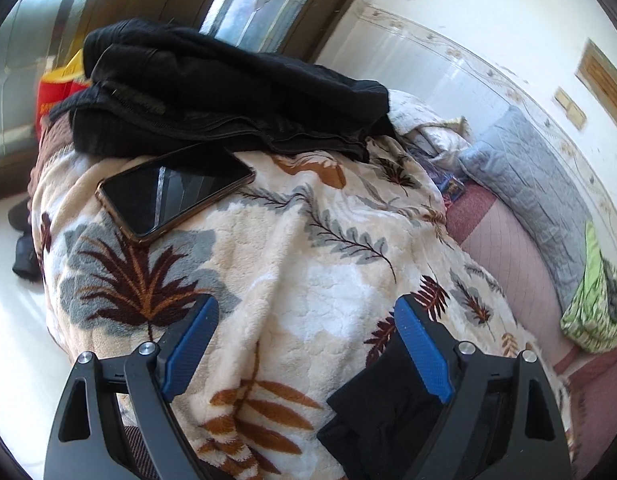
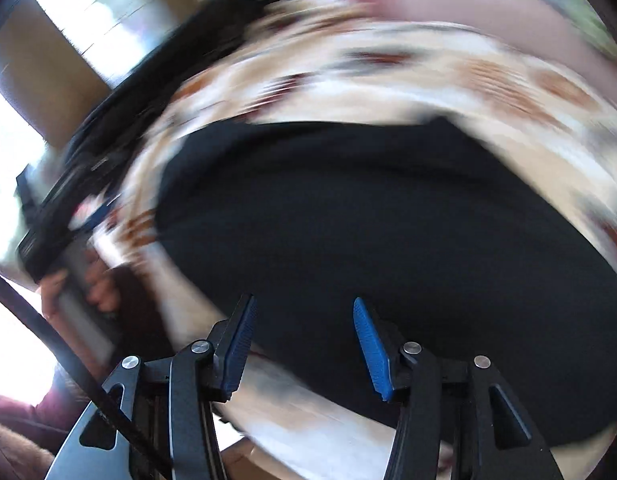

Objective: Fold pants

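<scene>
Black pants (image 2: 388,240) lie spread on a leaf-print blanket (image 1: 308,260) over a bed; the right wrist view is motion-blurred. My right gripper (image 2: 304,344) is open just above the near edge of the pants, nothing between its blue pads. My left gripper (image 1: 308,340) is open and empty over the blanket; a corner of the black pants (image 1: 384,408) lies under its right finger. A pile of folded black clothes (image 1: 220,92) sits at the far end of the blanket. The other hand-held gripper (image 2: 68,184) shows blurred at the left of the right wrist view.
A phone (image 1: 172,192) lies screen-up on the blanket by the black pile. A grey quilted pillow (image 1: 536,188) and a green cloth (image 1: 592,308) lie on the pink mattress at right. A red bag (image 1: 56,92) stands behind the pile. White floor lies left of the bed.
</scene>
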Available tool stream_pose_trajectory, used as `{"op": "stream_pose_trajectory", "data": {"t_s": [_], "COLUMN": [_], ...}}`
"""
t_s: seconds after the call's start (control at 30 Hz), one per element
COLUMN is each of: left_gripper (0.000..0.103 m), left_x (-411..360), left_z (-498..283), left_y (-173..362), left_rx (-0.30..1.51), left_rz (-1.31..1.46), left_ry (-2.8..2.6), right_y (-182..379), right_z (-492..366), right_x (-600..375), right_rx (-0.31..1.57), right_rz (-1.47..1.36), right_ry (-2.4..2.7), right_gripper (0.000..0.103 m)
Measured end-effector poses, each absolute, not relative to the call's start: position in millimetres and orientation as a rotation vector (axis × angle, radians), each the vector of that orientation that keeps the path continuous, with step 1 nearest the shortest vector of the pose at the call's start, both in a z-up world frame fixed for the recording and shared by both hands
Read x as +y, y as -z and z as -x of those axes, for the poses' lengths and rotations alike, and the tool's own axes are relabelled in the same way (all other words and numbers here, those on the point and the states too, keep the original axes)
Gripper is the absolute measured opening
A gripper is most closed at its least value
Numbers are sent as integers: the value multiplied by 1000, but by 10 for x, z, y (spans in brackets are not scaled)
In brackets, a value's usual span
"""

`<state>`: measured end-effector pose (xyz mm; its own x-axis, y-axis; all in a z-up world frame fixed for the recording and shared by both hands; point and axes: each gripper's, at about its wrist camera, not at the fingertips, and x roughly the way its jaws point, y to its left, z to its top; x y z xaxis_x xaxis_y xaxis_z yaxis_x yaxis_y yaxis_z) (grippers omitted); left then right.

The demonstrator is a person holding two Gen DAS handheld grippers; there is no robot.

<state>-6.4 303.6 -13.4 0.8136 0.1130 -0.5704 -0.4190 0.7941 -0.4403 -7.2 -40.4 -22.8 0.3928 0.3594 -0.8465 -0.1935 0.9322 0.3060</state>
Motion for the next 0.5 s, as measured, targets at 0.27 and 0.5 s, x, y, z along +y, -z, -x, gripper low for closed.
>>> {"op": "stream_pose_trajectory", "data": {"t_s": [0.27, 0.5], "left_gripper": [89, 89], "left_x": [2644, 2141], "left_z": [-50, -133], "left_y": [144, -7], "left_rx": [611, 743], "left_rz": [428, 323], "left_ry": [-275, -70], "right_y": [95, 275], "right_z": [761, 945], "right_x": [-2421, -2855], "right_rx": [977, 934], "right_rz": [-469, -642], "right_ry": [173, 228], "right_gripper": [55, 66]}}
